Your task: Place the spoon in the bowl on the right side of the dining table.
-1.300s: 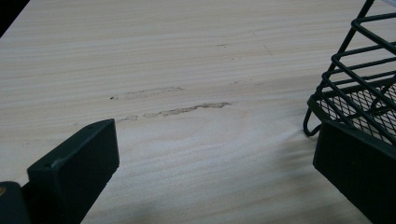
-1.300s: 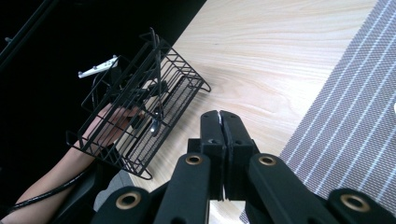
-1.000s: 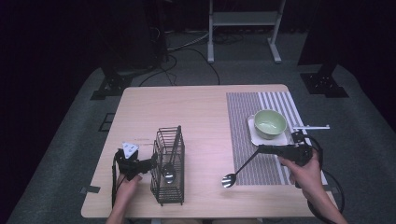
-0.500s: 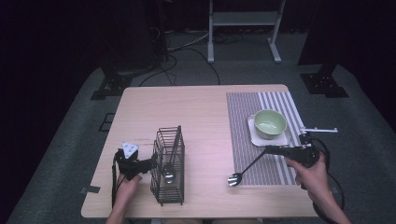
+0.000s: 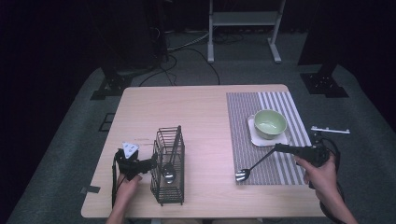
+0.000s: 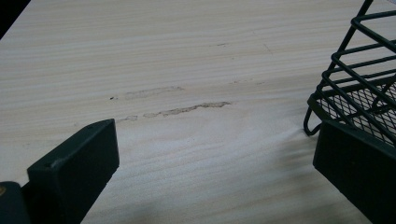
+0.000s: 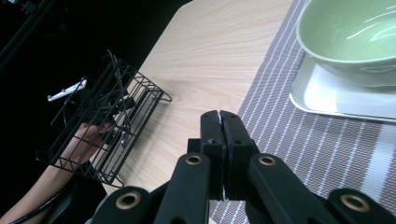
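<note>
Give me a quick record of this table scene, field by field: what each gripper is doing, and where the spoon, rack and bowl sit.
left gripper: jaws open, beside the wire rack, on the table
right gripper: jaws shut on the spoon
spoon: bowl end low over the striped placemat, near its front left corner
wire rack: upright, holds another utensil
green bowl: on a white tray on the placemat

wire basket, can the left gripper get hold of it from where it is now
Probably yes. The left gripper sits right beside the wire basket with its jaws open, and in the left gripper view one jaw is already at the basket's lower edge, with bare table between.
</note>
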{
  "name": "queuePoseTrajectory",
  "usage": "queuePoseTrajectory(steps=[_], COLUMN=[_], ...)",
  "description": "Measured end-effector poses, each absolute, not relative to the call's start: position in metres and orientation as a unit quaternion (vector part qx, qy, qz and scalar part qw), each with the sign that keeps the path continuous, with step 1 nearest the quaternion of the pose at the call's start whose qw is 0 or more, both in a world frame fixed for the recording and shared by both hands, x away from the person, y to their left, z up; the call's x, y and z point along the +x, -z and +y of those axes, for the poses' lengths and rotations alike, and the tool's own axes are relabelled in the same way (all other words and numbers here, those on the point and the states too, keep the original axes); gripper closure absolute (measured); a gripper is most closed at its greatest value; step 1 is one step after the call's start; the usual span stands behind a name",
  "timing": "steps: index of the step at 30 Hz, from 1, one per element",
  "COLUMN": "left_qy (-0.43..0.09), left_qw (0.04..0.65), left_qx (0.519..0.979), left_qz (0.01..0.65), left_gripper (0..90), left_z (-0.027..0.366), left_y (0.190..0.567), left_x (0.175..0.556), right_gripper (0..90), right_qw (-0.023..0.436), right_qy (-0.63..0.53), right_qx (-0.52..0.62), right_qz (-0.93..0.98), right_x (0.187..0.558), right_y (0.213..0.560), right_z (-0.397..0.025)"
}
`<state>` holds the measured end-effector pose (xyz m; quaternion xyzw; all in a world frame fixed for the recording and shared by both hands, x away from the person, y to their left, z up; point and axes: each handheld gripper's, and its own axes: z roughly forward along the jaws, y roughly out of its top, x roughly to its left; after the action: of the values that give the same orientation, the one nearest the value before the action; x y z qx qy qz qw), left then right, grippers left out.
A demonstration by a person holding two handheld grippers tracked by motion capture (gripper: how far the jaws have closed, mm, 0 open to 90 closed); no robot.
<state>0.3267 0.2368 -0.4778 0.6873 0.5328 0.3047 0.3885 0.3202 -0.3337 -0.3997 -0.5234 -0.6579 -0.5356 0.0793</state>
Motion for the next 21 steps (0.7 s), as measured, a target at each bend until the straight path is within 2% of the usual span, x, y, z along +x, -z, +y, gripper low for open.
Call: queuePoseTrajectory(steps=[21], left_qy=[-0.305], left_qw=[0.387], left_qx=[0.688], left_qz=[0.533], left_gripper=[0.0], left_z=[0.237], left_y=[0.478], left_x=[0.327], right_gripper=[88.5], right_qw=[0.061], right_qy=[0.54], right_qx=[-0.55], right_qz=[-0.635], right_x=[0.323], right_y=[0.397], right_z=[-0.36])
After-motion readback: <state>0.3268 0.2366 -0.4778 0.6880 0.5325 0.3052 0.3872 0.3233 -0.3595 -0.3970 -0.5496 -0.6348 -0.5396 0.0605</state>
